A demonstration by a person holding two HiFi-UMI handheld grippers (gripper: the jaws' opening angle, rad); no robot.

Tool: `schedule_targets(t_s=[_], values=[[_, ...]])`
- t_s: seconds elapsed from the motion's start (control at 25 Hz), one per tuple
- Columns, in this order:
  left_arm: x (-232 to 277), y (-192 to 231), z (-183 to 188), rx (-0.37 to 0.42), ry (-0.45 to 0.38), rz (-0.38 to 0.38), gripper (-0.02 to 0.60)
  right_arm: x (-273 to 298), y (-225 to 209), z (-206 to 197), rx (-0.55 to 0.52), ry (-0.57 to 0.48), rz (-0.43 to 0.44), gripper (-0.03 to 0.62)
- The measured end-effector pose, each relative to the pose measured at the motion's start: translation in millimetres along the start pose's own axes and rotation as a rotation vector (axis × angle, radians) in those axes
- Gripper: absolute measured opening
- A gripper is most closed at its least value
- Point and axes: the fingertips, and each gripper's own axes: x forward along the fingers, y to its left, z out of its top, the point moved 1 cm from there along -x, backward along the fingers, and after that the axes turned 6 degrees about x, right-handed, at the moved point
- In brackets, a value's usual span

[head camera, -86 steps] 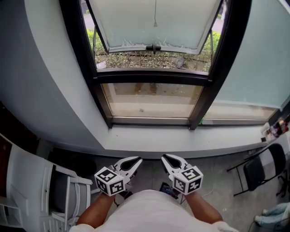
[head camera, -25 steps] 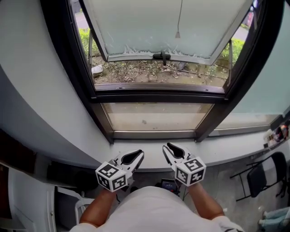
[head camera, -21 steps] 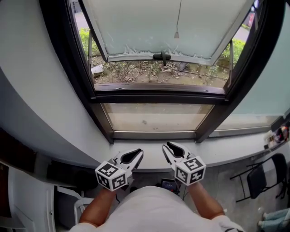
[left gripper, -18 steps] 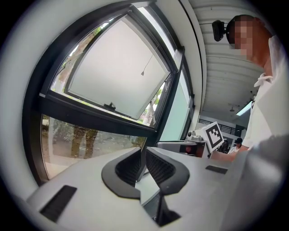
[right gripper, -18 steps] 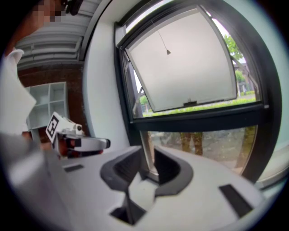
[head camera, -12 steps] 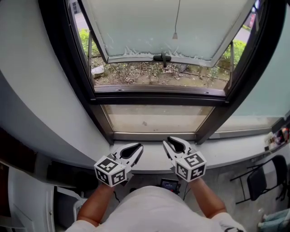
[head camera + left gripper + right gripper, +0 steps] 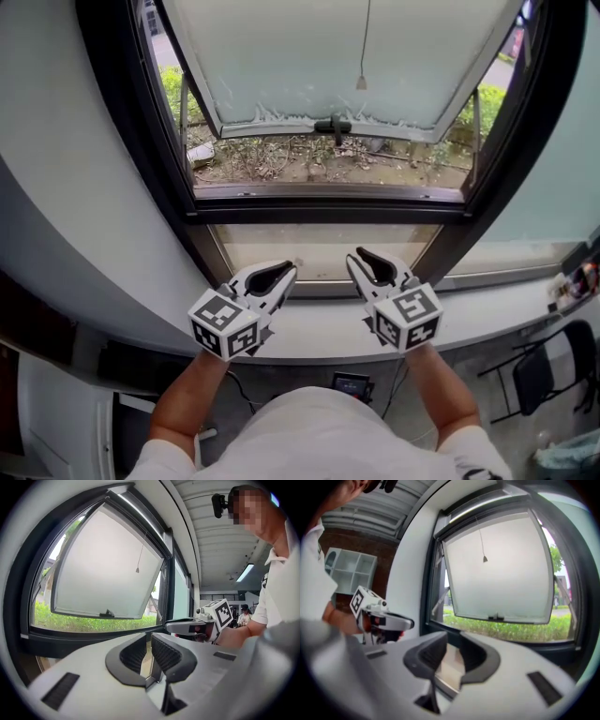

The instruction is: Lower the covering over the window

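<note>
A thin pull cord ending in a small bell-shaped toggle [image 7: 361, 82] [image 7: 137, 570] [image 7: 485, 559] hangs in front of the frosted, outward-tilted window sash [image 7: 328, 56]. The covering itself lies above the frames' top edge, out of sight. My left gripper [image 7: 286, 272] [image 7: 149, 639] is held over the windowsill, jaws shut and empty, pointing at the window. Level with it on the right, my right gripper [image 7: 361, 255] [image 7: 452, 641] has a modest gap between its jaws and holds nothing. Both are well below the toggle and apart from it.
The white windowsill [image 7: 309, 323] runs under both grippers. The sash has a black handle [image 7: 333, 125] at its lower edge, above a black-framed fixed pane [image 7: 323, 248]. A black folding chair [image 7: 548, 361] stands at the right; small items [image 7: 581, 279] sit on the sill's right end.
Both grippers have risen together and moved toward the window, from below the sill's edge to over the sill. Their jaws look unchanged.
</note>
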Motion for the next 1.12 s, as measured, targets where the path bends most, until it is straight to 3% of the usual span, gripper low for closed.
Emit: schedule_targets(t_s=[0.36, 1.12], values=[[12, 26, 53, 0.110, -0.046, 0.036, 0.032, 6, -22, 52, -0.109, -0.063, -0.046, 0.081], [33, 46, 104, 0.262, -0.029, 0.075, 0.032, 23, -43, 131, -0.340, -0.112, -0.088, 0.081]])
